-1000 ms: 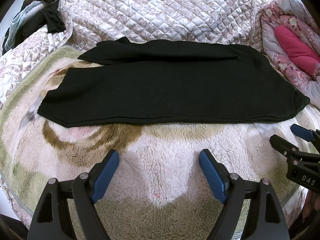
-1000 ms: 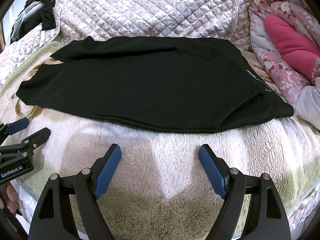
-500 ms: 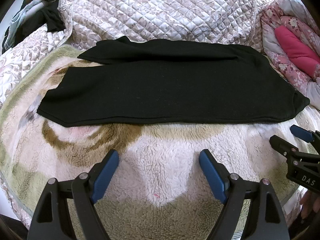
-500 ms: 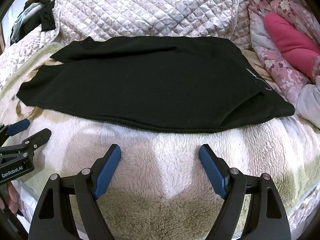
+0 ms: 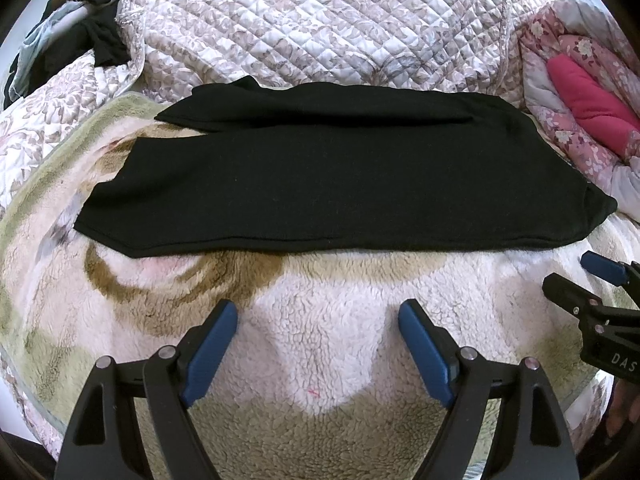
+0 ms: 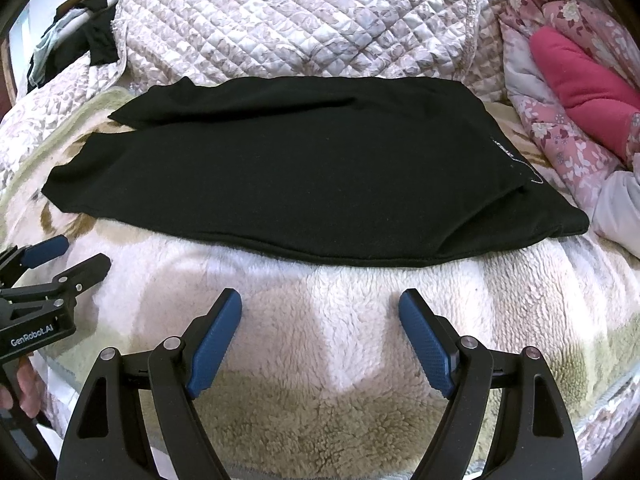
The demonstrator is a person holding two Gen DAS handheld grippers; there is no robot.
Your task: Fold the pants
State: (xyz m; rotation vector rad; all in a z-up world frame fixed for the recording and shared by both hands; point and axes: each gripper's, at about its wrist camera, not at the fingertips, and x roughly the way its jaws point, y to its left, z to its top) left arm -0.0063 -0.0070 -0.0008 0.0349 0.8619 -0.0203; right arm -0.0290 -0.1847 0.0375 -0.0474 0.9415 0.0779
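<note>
Left wrist view: black pants (image 5: pixel 340 172) lie legs-together on the bed blanket (image 5: pixel 320 340), cross-folds remaining; left claw (image 5: pixel 318 316) and right claw (image 6: pixel 320 306) gape wide, empty.

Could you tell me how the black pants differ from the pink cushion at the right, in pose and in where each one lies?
The pants lie spread flat across the fleece blanket; the cushion is a plump roll, tilted. The pants sit in the middle, just ahead of both open grippers; the cushion is tucked into the floral bedding at the right edge. Neither is touched by a gripper.
</note>
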